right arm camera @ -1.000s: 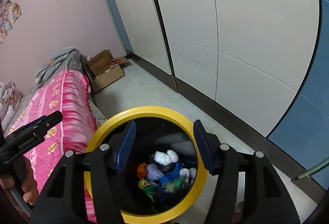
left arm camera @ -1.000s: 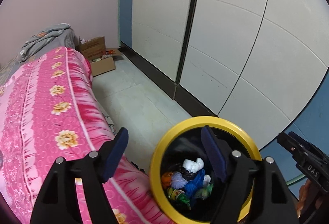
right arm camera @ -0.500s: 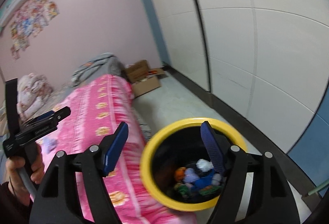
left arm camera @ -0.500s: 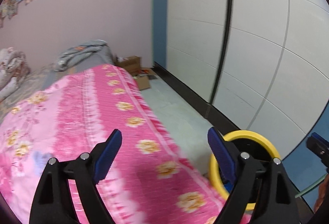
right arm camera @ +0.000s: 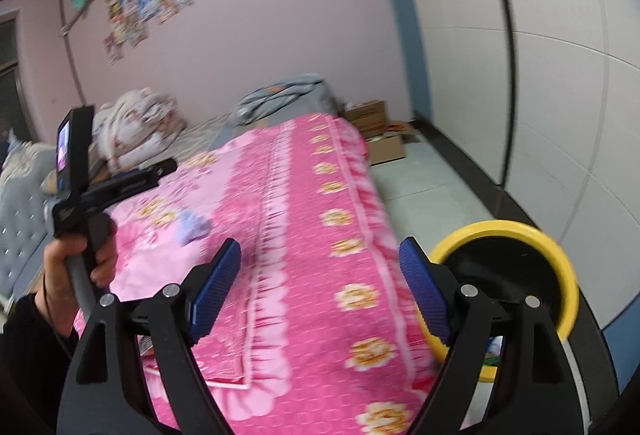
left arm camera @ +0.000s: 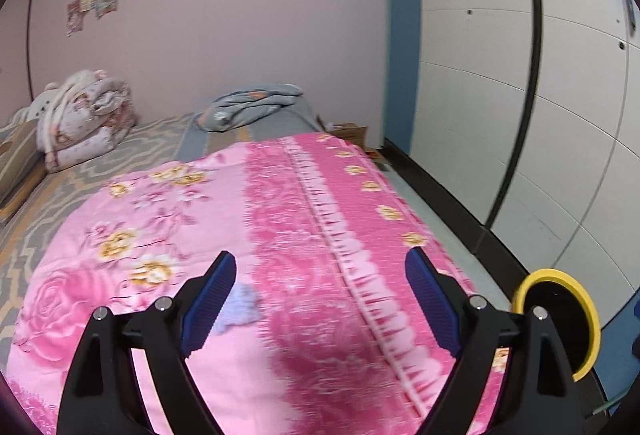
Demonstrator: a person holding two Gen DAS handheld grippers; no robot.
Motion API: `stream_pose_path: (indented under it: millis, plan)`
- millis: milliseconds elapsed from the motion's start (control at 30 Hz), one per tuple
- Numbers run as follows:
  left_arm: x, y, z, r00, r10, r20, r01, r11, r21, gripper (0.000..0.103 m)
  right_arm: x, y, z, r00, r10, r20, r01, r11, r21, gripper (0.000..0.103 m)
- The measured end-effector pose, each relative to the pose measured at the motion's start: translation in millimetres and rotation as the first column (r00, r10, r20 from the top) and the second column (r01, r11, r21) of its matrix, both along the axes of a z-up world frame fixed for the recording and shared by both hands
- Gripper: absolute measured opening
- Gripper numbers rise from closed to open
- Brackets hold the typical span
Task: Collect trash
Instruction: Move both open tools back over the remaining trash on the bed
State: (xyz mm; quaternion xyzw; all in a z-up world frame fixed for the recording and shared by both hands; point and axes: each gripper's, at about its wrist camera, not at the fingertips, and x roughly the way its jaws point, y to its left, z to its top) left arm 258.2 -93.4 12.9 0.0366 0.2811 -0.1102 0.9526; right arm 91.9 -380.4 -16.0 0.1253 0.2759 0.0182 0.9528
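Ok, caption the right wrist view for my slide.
Open right gripper above the pink bedspread, a crumpled lilac scrap ahead, yellow-rimmed bin alongside.

Right hand-held gripper (right arm camera: 320, 275), jaws just opened wide with nothing between them, above the pink floral blanket (right arm camera: 304, 219). A pale purple crumpled scrap (right arm camera: 192, 226) lies on the blanket; the yellow-rimmed bin (right arm camera: 520, 231) stands just beside the blanket's right edge. The left hand-held gripper (right arm camera: 166, 167) hangs over the blanket's left side.

Left hand-held gripper (left arm camera: 320, 293), right hand-held gripper (right arm camera: 320, 281): jaws just opening, empty.
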Motion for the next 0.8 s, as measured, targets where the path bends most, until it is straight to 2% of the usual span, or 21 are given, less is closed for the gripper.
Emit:
stream_pose_path:
  millis: [333,567,800]
  plan:
    - [14.3,54.2,-16.3,0.998,0.06,-0.02,-0.06,0.998,0.013,0.083,18.7,88.5,-29.1,0.975,0.191,-0.117,-0.191,0.982,0.009,0.078]
    - [37.9,78.1,-45.1,0.994,0.078,-0.076,-0.077,0.997,0.009,0.083,34.5,141.2,-62.4,0.924,0.307,-0.227,-0.307,0.951,0.037,0.078]
    - [64.8,92.7,-73.4,0.988,0.095,-0.125,-0.094,0.995,0.011,0.083,50.8,179.2,-93.7,0.865,0.379,-0.328,-0.375,0.924,0.077,0.078]
